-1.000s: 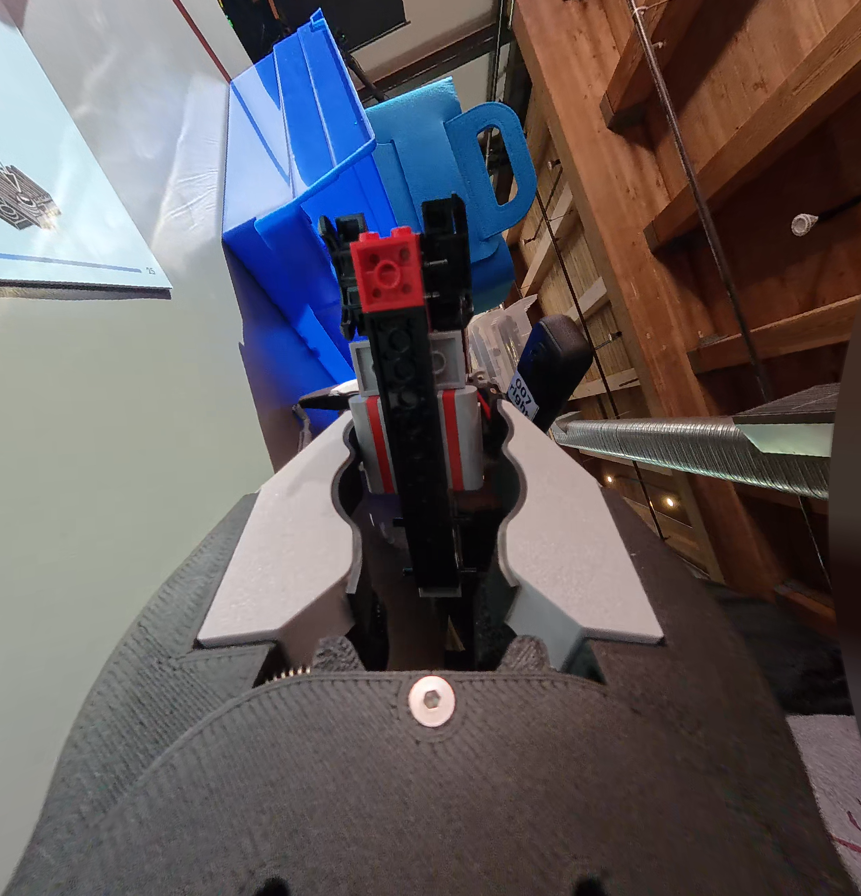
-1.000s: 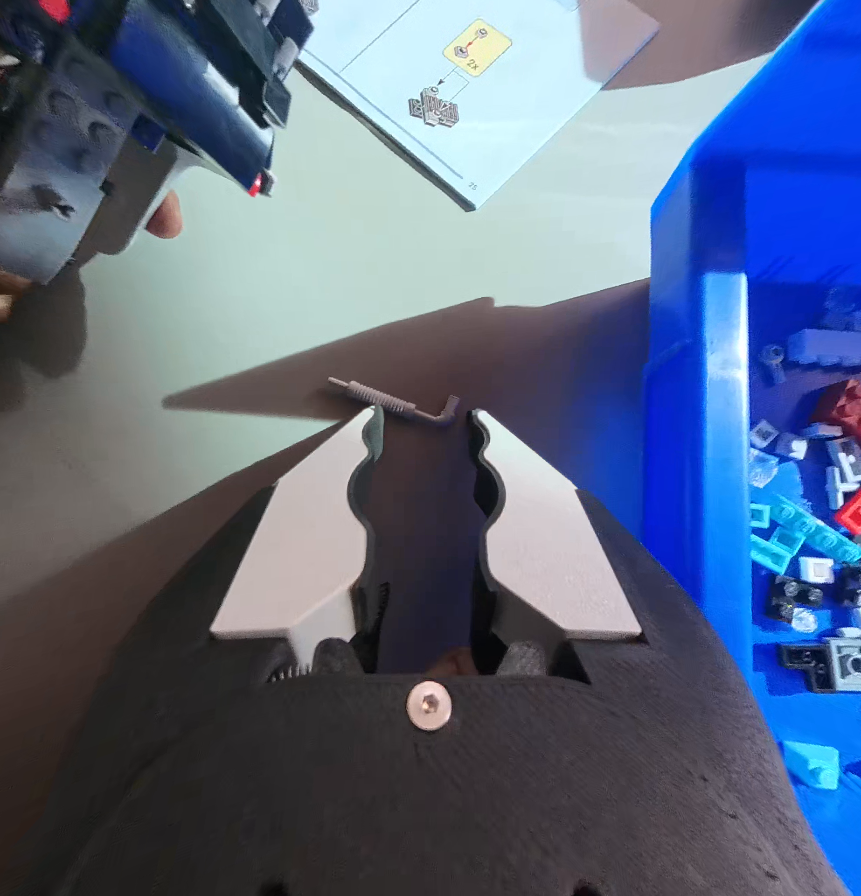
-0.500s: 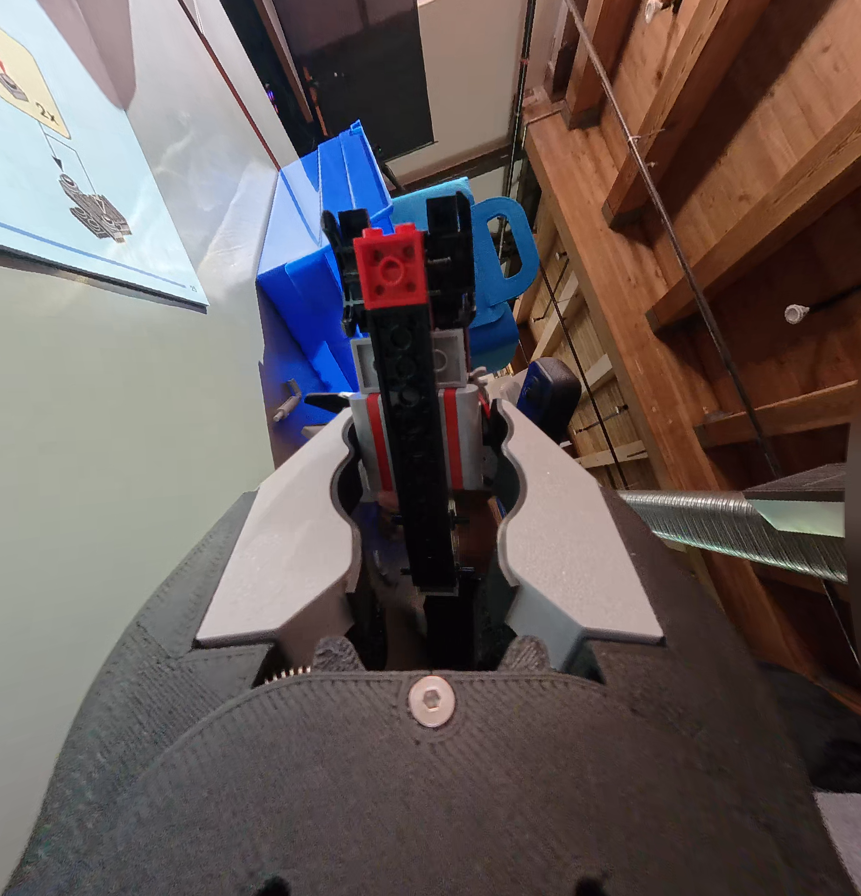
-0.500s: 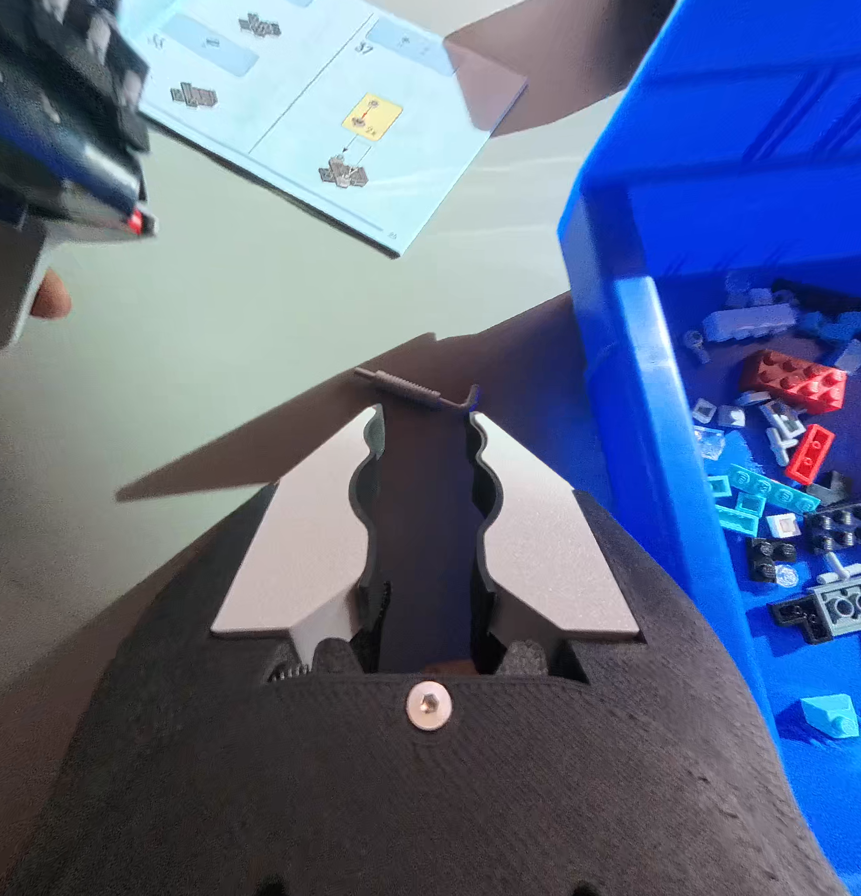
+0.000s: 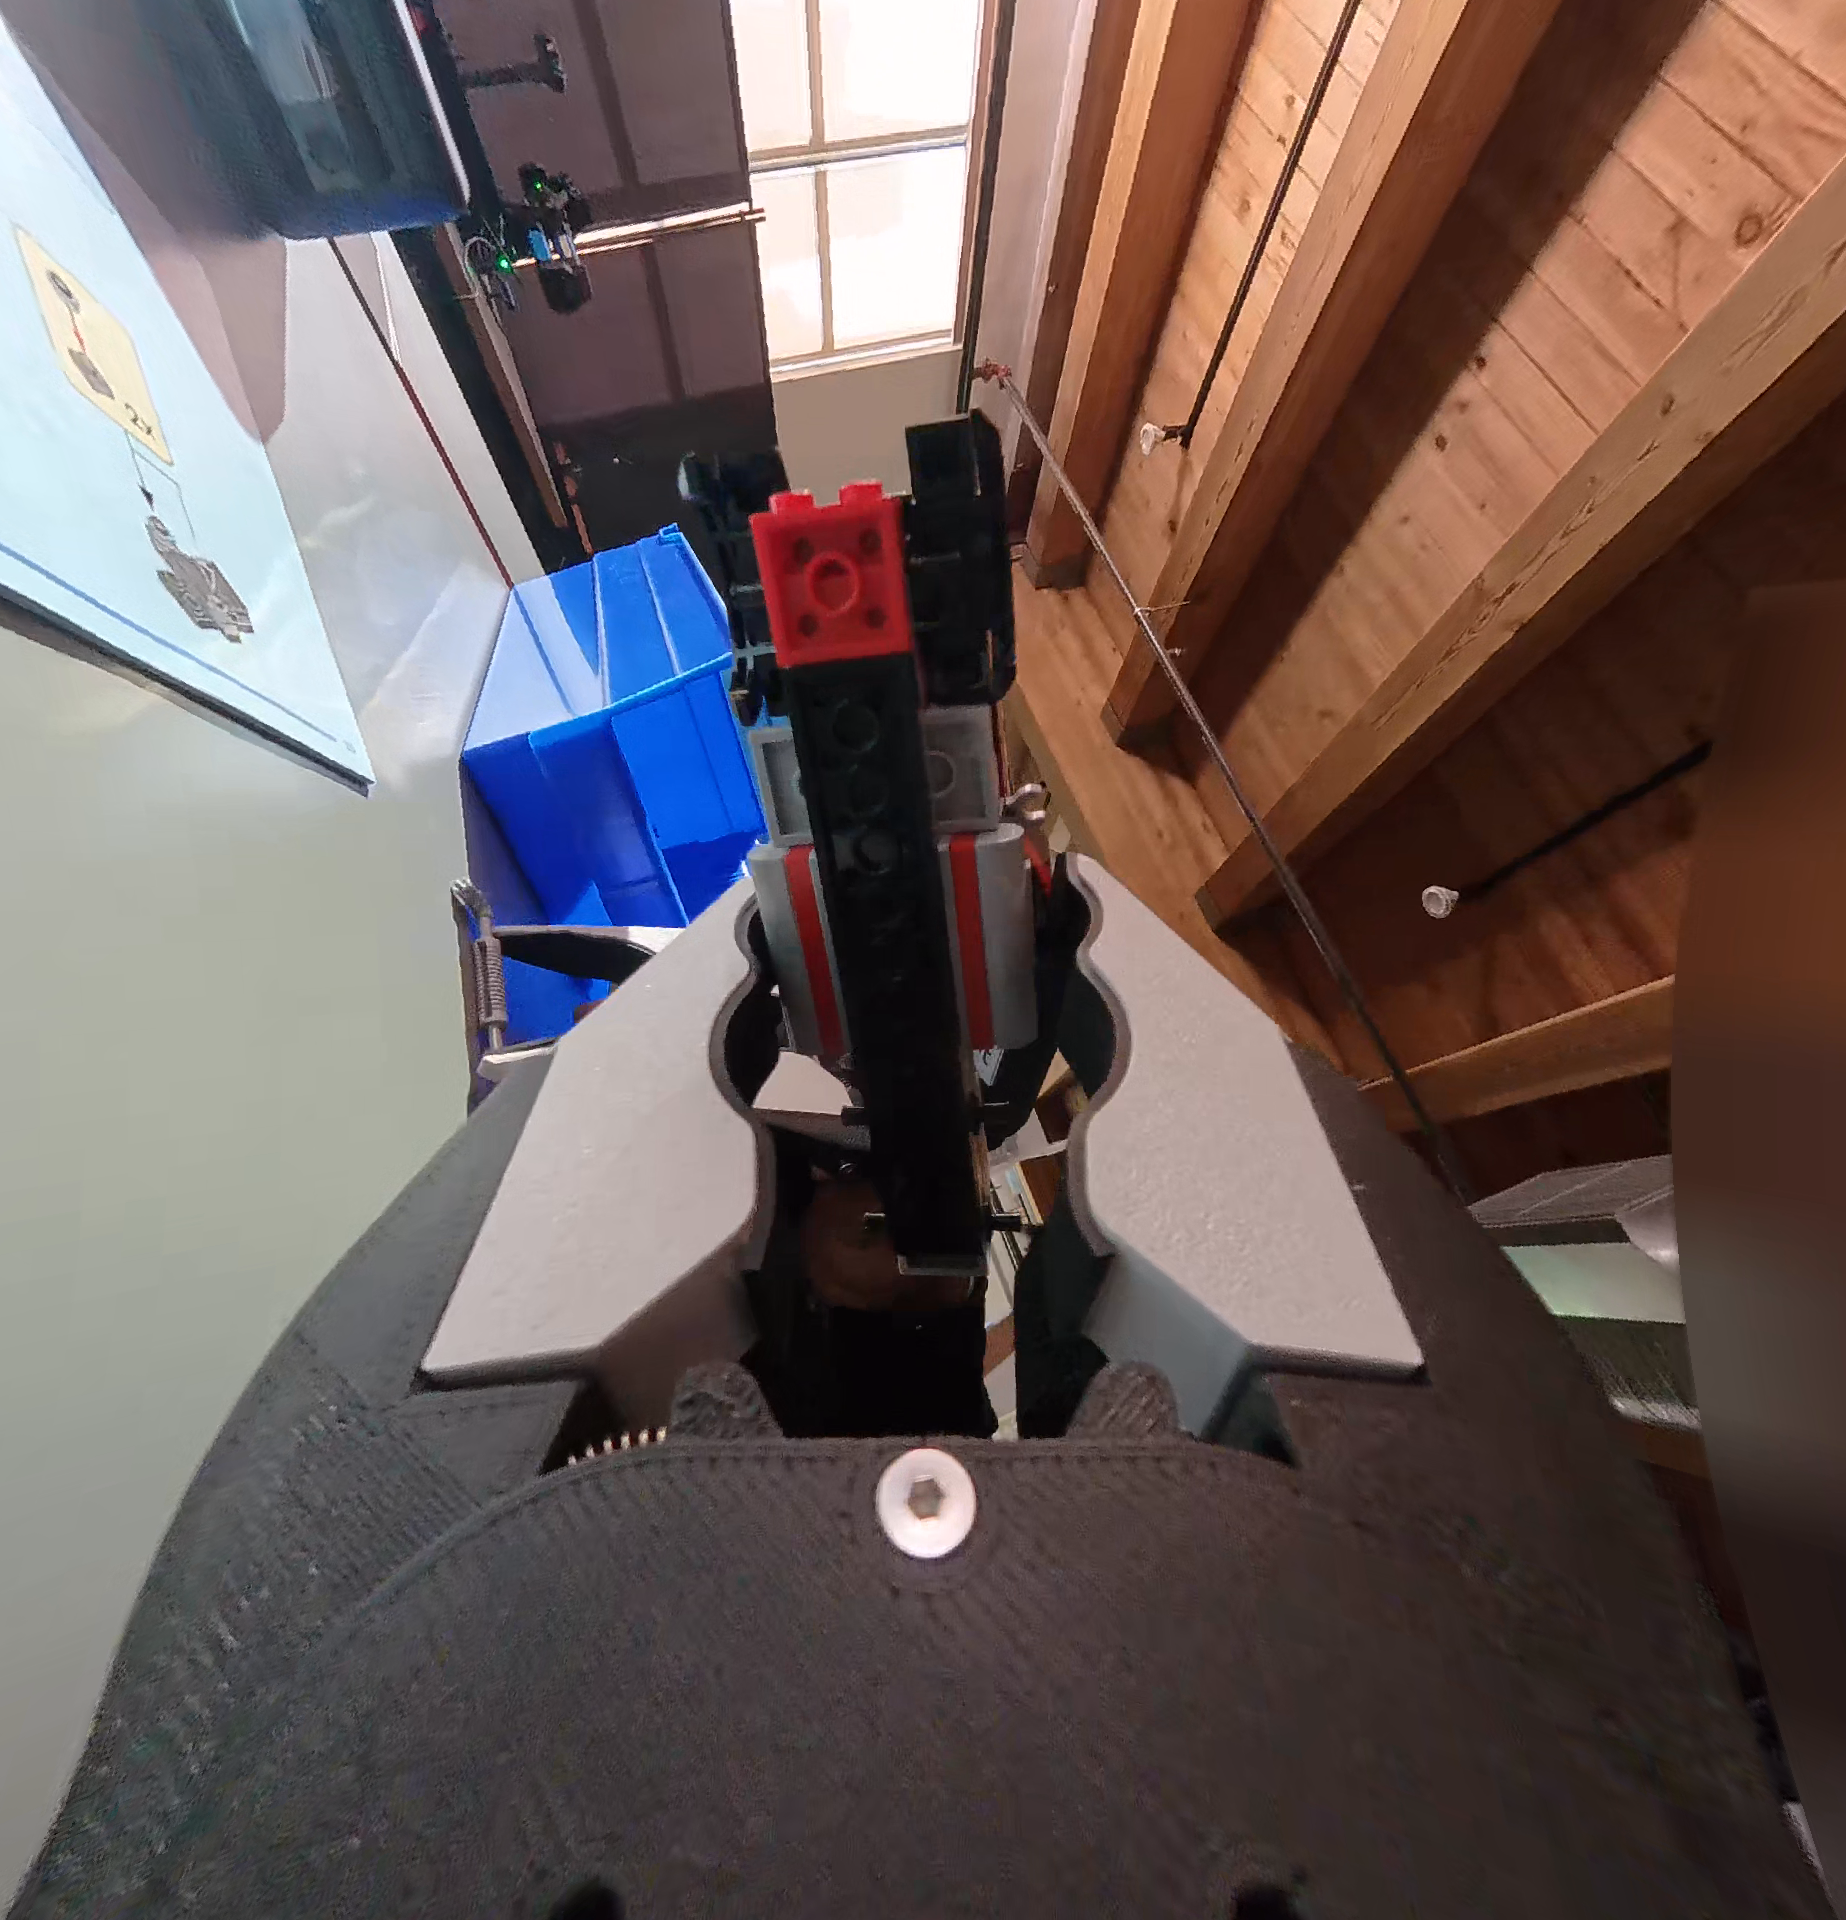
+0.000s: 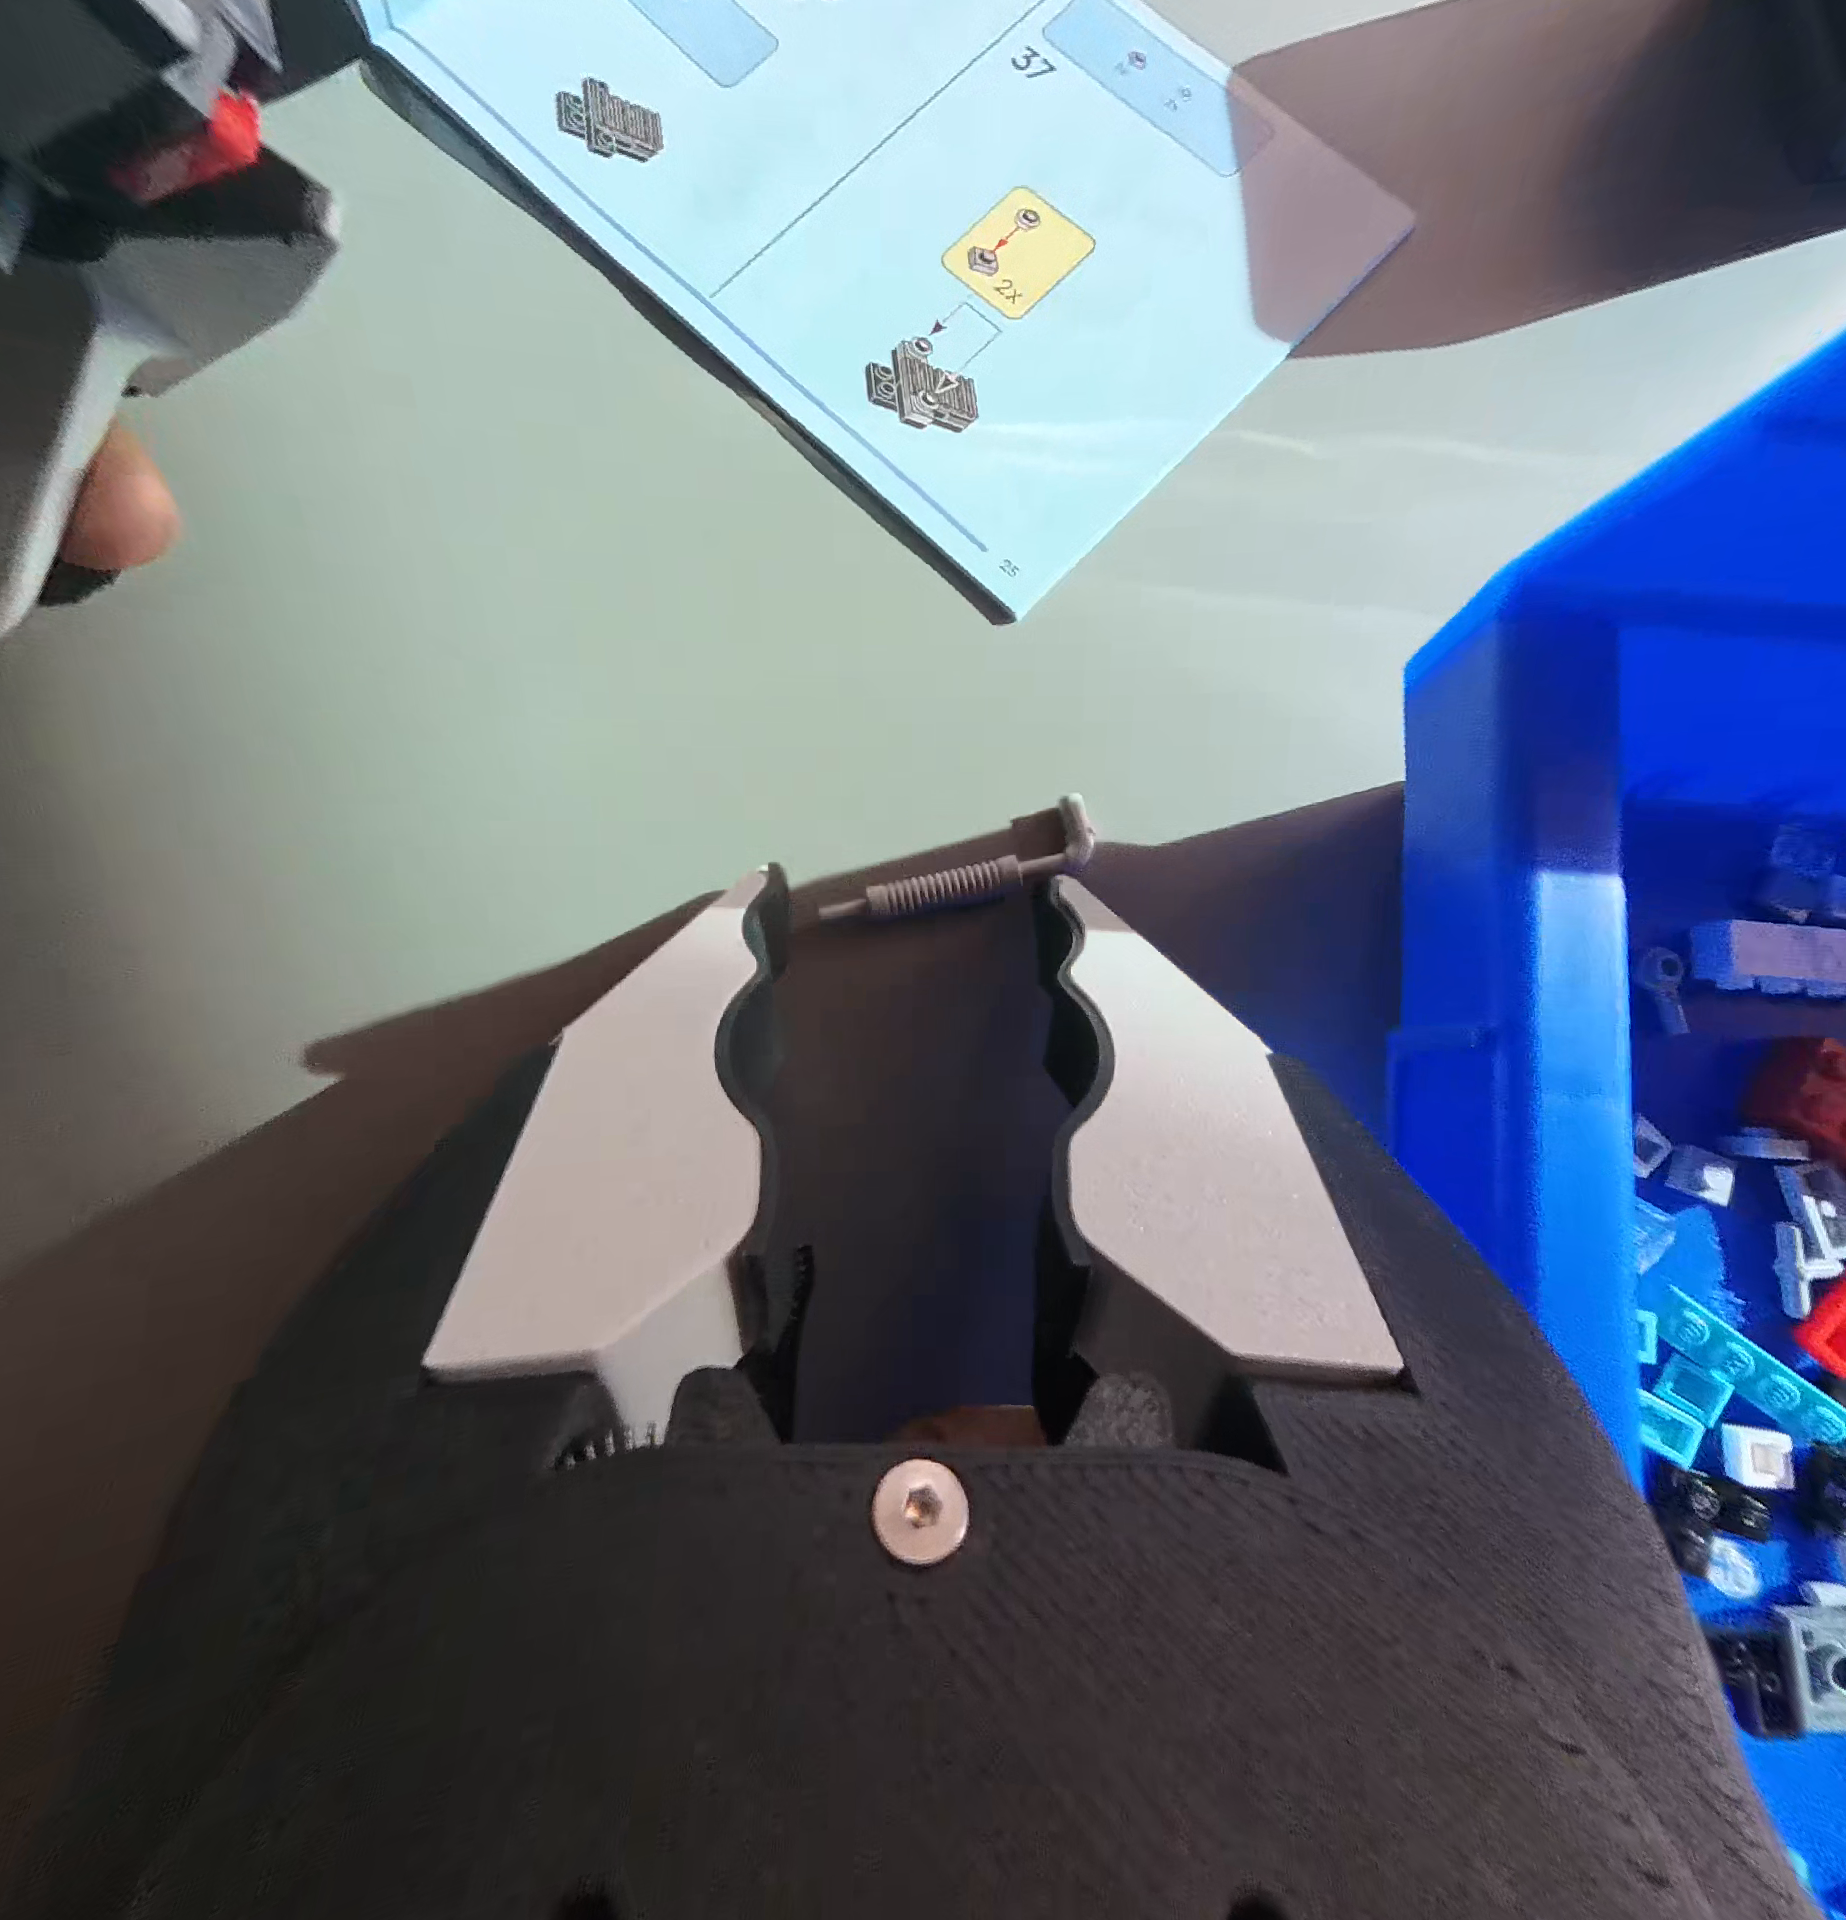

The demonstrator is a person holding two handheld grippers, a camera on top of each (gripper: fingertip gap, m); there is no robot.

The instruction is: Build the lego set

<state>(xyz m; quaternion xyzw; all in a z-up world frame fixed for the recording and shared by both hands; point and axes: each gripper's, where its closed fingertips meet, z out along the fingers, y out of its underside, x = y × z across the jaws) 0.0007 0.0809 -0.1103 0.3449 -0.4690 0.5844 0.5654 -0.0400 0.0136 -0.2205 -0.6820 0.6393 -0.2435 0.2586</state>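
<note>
My left gripper (image 5: 903,904) is shut on a partly built lego model (image 5: 877,935): a long black beam over grey and red parts, with a red brick (image 5: 831,592) at its far end. It is held up in the air. My right gripper (image 6: 911,914) is open and empty, low over the pale green table (image 6: 483,727). A small grey ribbed lego piece with a bent end (image 6: 940,886) lies on the table right at its fingertips, spanning most of the gap. The same piece shows in the left wrist view (image 5: 488,977).
A blue bin (image 6: 1501,935) holding several loose lego pieces (image 6: 1792,1247) stands just right of my right gripper; it also shows in the left wrist view (image 5: 607,748). An open instruction booklet (image 6: 898,260) lies farther back. My left gripper and a fingertip (image 6: 119,509) are at the upper left.
My right gripper has closed in on the grey ribbed piece, which now lies between its fingertips. My left gripper has tilted further up with the model still held.
</note>
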